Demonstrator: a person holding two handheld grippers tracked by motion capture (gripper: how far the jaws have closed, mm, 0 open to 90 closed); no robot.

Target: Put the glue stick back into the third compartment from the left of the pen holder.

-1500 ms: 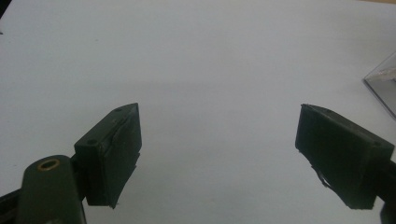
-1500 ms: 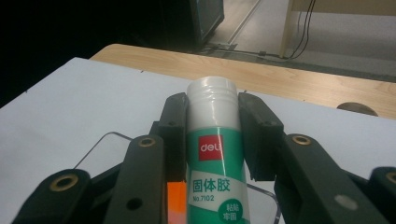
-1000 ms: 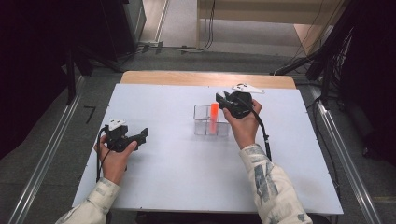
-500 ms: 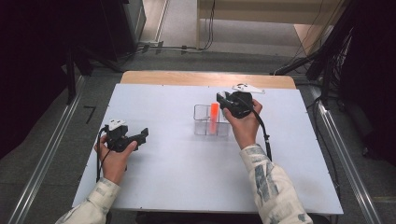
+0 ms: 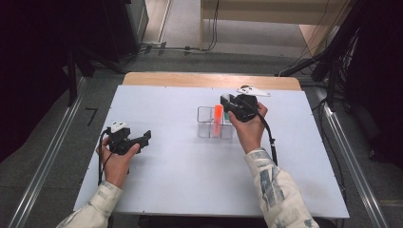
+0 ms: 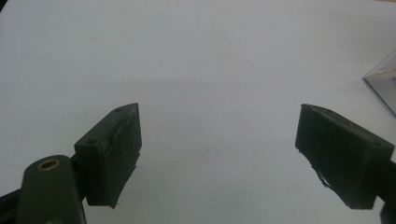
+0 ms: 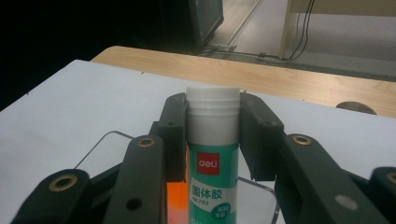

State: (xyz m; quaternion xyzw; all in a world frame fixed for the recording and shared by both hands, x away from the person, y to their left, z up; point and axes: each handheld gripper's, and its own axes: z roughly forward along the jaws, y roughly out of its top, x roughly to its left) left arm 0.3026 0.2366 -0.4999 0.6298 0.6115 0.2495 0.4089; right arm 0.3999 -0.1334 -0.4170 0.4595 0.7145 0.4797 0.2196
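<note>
Nothing has shifted: my right tongs point(image 7: 212, 128) still clamp the glue stick point(image 7: 212, 154) over the clear box point(image 5: 209, 124); left tongs point(image 6: 219, 158) wide, idle.

Matte black two-jaw left gripper point(image 5: 145, 137), black two-jaw right gripper point(image 5: 223, 101) with brass rivets, black trailing cables, pale patterned long sleeves point(image 5: 273, 183)

Left gripper point(image 5: 142, 138) held low near the table's point(image 5: 190, 185) left edge, jaws wide apart, nothing between them. Right gripper point(image 7: 212, 135) raised toward the far edge, jaws clamped on a glue stick's point(image 7: 212, 172) white-capped upper end, held upright.
</note>
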